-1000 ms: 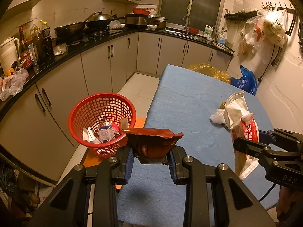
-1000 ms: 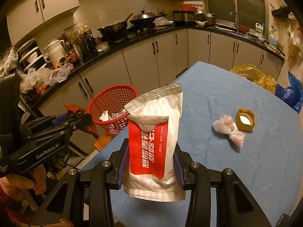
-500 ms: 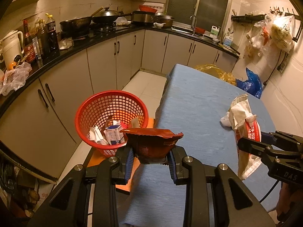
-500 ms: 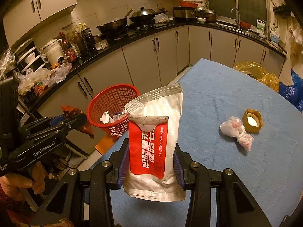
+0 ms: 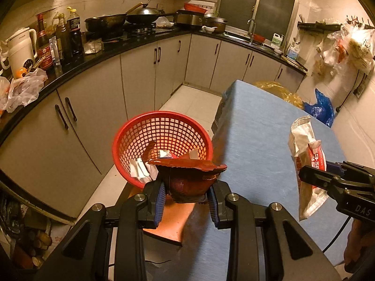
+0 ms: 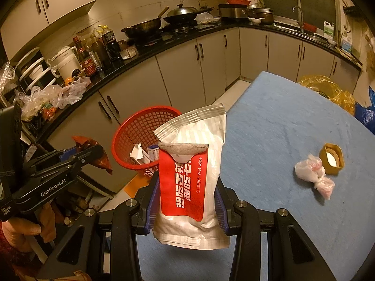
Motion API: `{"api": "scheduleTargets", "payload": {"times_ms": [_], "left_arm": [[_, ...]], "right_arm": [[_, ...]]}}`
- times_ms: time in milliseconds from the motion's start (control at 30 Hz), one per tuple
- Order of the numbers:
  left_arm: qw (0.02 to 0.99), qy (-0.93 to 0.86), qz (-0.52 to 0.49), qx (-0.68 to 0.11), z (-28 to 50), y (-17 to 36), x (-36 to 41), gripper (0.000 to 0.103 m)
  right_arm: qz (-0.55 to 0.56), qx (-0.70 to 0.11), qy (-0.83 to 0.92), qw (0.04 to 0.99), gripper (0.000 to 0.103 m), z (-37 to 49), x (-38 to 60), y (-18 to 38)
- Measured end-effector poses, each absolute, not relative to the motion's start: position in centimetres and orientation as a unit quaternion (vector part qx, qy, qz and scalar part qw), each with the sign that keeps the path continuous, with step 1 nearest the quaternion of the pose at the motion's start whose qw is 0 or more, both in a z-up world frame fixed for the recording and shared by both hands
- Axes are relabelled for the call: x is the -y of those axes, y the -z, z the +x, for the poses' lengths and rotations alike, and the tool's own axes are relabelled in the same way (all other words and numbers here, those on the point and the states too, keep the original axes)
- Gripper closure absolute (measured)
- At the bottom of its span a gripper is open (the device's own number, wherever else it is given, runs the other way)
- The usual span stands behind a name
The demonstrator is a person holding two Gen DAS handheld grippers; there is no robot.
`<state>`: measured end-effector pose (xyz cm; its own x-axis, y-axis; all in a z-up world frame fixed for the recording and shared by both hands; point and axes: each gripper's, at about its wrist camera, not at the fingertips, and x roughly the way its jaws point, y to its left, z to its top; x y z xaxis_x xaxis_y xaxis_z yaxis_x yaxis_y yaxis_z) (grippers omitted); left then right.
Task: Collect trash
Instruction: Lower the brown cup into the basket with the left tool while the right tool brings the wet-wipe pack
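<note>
A torn red snack wrapper (image 5: 187, 178) is pinched in the jaws of the left gripper (image 5: 186, 197), held just in front of the red mesh basket (image 5: 131, 140) on the floor — paper scraps are seen inside it. Further right, a red-and-white wet wipe packet (image 6: 189, 182) is clamped in the jaws of the right gripper (image 6: 187, 201) above the blue worktop (image 6: 276, 121), where a knotted plastic bag (image 6: 314, 173) lies touching a yellow cap (image 6: 332, 159).

torn red wrapper (image 5: 187, 175), wet-wipe pack (image 6: 192, 175), red basket (image 5: 161, 119)
</note>
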<state>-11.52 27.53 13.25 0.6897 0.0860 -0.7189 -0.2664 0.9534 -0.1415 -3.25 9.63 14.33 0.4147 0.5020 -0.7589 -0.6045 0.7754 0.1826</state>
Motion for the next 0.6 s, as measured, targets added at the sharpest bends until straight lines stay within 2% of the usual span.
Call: {"api": "scheduleTargets", "payload": {"times_ms": [600], "left_arm": [[0.913,-0.100,-0.121,-0.376,-9.3,-13.5,-31.2,0.073]], "right_arm": [[-0.062,-0.435,-0.354,0.826,0.058,-0.7,-15.3,-15.0]]}}
